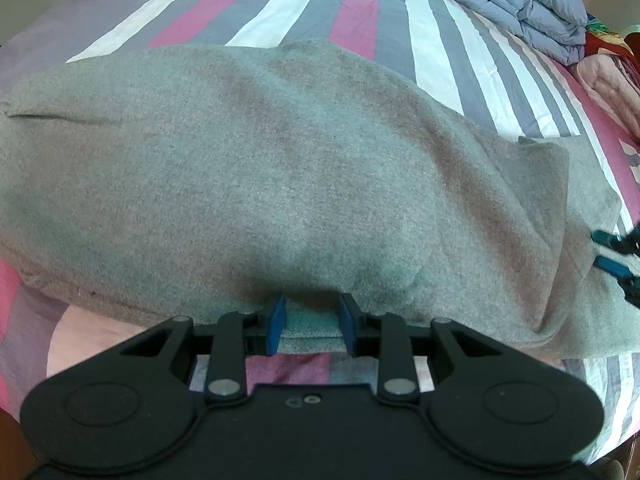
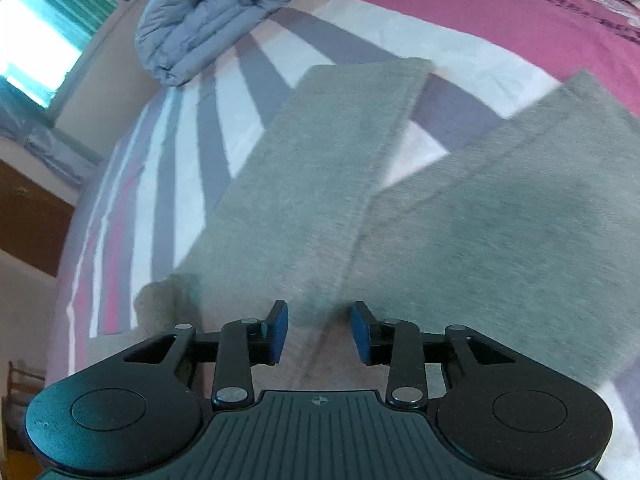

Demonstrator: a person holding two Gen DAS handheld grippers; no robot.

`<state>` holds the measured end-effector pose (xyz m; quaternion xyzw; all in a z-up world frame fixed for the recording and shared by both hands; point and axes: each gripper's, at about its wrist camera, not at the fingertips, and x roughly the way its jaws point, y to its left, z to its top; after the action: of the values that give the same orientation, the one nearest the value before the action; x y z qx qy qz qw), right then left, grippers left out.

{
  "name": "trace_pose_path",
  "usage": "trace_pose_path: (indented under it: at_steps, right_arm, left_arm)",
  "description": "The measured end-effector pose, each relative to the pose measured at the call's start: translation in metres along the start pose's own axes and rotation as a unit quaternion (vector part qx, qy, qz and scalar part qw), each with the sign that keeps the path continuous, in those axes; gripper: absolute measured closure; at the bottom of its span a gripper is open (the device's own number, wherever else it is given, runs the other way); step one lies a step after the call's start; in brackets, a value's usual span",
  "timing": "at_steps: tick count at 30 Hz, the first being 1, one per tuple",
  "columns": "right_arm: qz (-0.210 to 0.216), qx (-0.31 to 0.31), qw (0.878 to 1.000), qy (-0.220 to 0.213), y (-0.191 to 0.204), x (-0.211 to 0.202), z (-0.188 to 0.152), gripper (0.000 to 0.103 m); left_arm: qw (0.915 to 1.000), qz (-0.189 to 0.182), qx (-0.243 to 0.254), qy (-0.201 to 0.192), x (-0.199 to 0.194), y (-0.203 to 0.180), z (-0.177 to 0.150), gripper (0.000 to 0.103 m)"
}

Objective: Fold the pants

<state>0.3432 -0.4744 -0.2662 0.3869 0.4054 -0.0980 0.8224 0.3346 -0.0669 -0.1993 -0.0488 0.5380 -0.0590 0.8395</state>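
Observation:
Grey pants (image 1: 280,184) lie spread on a striped bed. In the left wrist view they fill the middle, and my left gripper (image 1: 312,328) is open with its blue pads on either side of the near fabric edge. The right gripper's blue fingers (image 1: 612,252) show at the right edge of that view, at the pants' side. In the right wrist view the pants (image 2: 360,184) show two legs parted in a V. My right gripper (image 2: 320,330) is open just over the fabric by the centre seam.
The bedsheet (image 1: 304,4) has pink, grey and white stripes. A folded blue-grey quilt (image 1: 516,4) and pink bedding (image 1: 612,84) lie at the far right. The quilt also shows in the right wrist view (image 2: 224,12), with a window (image 2: 36,40) beyond the bed.

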Motion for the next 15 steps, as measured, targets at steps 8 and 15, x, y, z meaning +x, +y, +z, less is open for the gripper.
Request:
trace_pose_path:
  at_steps: [8,15]
  right_arm:
    - [-0.010,-0.008,0.998,-0.060,0.015,-0.005,-0.002,0.096]
    - [-0.017,-0.121,0.978,-0.169,0.041,-0.100,-0.040,0.097]
  left_arm:
    - [1.0000,0.001,0.005,0.000,0.000,0.000,0.000,0.083]
    - [0.9999,-0.008,0.006,-0.005,-0.002,0.004,-0.004,0.083]
